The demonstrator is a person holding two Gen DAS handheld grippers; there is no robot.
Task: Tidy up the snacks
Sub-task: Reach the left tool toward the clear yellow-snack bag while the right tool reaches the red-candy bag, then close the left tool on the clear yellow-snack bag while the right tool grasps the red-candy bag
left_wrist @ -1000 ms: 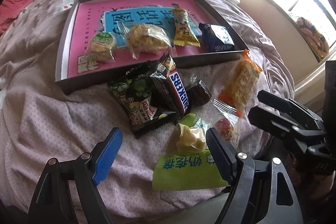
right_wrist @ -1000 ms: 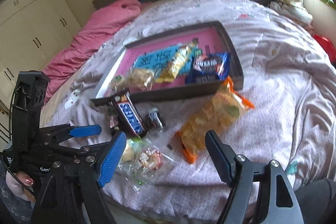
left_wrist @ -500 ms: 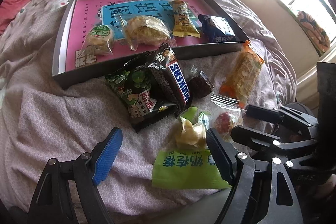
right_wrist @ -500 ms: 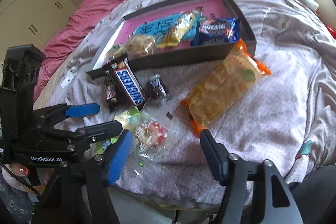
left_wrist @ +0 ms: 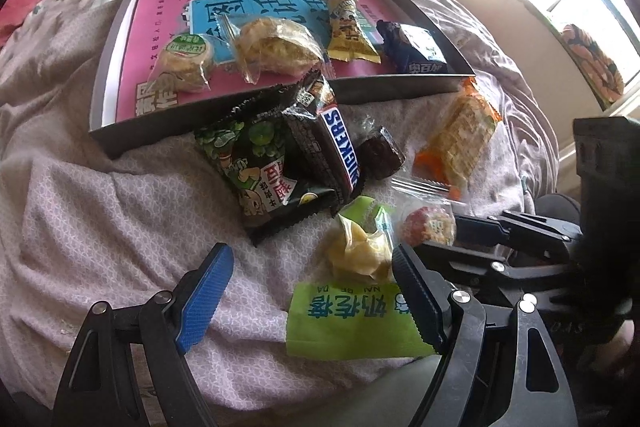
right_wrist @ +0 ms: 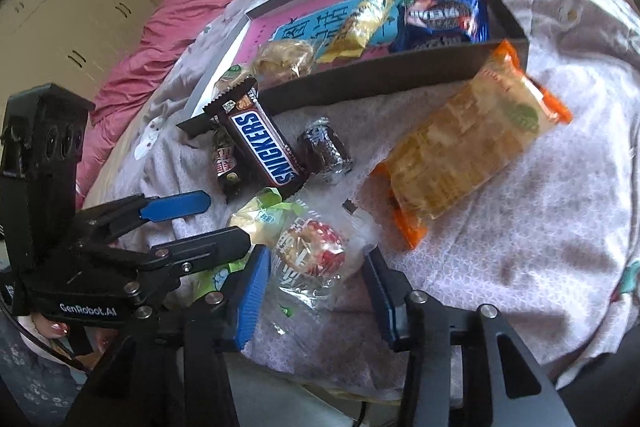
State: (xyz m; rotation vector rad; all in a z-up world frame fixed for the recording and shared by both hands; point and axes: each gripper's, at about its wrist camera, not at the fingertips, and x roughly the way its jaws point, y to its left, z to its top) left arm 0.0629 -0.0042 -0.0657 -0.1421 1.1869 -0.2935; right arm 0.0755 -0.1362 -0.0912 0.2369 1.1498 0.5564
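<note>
Nearest: right gripper (right_wrist: 314, 263) spread wide, low over the bed cover (right_wrist: 520, 247), one finger on each side of the red-and-white snack (right_wrist: 312, 251) in its clear wrapper. Not pinching yet. Hard to tell if touching the wrapper.

Looks like getting ready to grab that snack and bring it to the tray.

Could go wrong right here:
- Loose, shiny wrapper. Might slip out if pinched only at the crinkly edge. Better to close on the fat middle.
- Soft, bumpy bed cover underneath. Might get caught between the fingers if pushed down too low.
- Yellow sweet (right_wrist: 260, 223) touching the snack on the left side. Might get pinched too, or pushed away.

Just beside, left gripper (left_wrist: 310, 263) also spread wide, holding nothing, above the green packet (left_wrist: 352, 319). Very near the right gripper. Might bump it if both close in together.

A bit farther: Snickers bar (right_wrist: 262, 147) lying on top of the pea bag (left_wrist: 256, 163), a small brown cake (right_wrist: 326, 151) beside it, and the long orange cracker pack (right_wrist: 468, 155) leaning at the tray wall. Might get knocked when lifting the snack across.

Farthest: the tray (right_wrist: 380, 79), with a round cake (left_wrist: 184, 61), a crumbly pastry (left_wrist: 276, 47), a yellow bar (right_wrist: 360, 23) and an Oreo pack (right_wrist: 444, 17) inside. Raised front wall. Might catch the snack if carried too low.
</note>
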